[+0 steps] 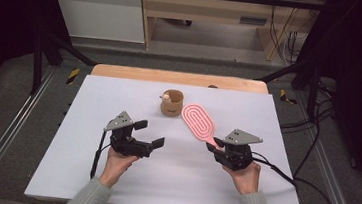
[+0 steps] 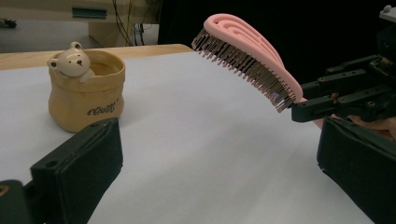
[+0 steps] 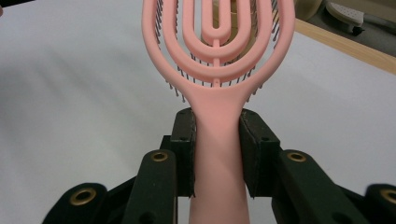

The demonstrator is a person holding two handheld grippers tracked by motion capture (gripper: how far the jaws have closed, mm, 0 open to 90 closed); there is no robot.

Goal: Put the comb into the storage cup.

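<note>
Right gripper (image 1: pixel 218 145) has the pink hairbrush (image 1: pixel 198 120) by the handle, both pads pinching it squarely from either side; the right gripper view shows the handle (image 3: pixel 218 154) wedged tight between the black jaws. The brush is off the table, raised at a slant with its head tipped up and away from the hand, bristles (image 2: pixel 243 63) facing down toward the white tabletop (image 1: pixel 171 181). Its oval head hangs just beside the tan bear cup (image 1: pixel 172 102), on the cup's right as the high view has it, close but not touching. That cup stands upright toward the far side of the table, a little bear figure (image 2: pixel 71 60) perched on its rim. Left gripper (image 1: pixel 149 134) hovers nearer the person than the cup and off to the cup's left, jaws spread wide with nothing between them, pointing across toward the brush. In the left gripper view, cup and brush sit framed between its open jaws.
</note>
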